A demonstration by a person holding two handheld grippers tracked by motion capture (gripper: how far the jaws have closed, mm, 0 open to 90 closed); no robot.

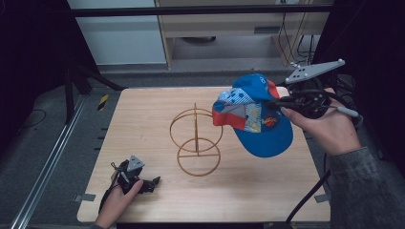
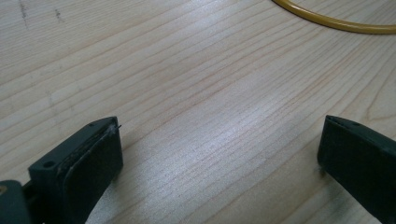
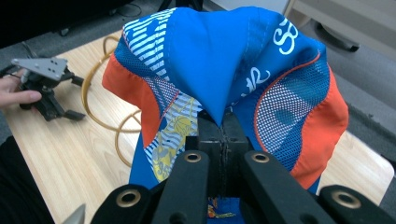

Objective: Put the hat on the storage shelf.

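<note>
Presently we note the left tongs [image 1: 154, 182] low on the table [image 1: 143, 124] near its front left corner, jaws parted around nothing. We find the wire stand [image 1: 196, 142] upright at centre. Right tongs [image 3: 223, 140], raised, pinch the blue cap [image 1: 255, 114] aloft, brim hanging toward us.

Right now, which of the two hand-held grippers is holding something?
The right hand-held gripper: shut on the blue cap, lifted over the table. The left hand-held gripper is open and rests on the wood.
</note>
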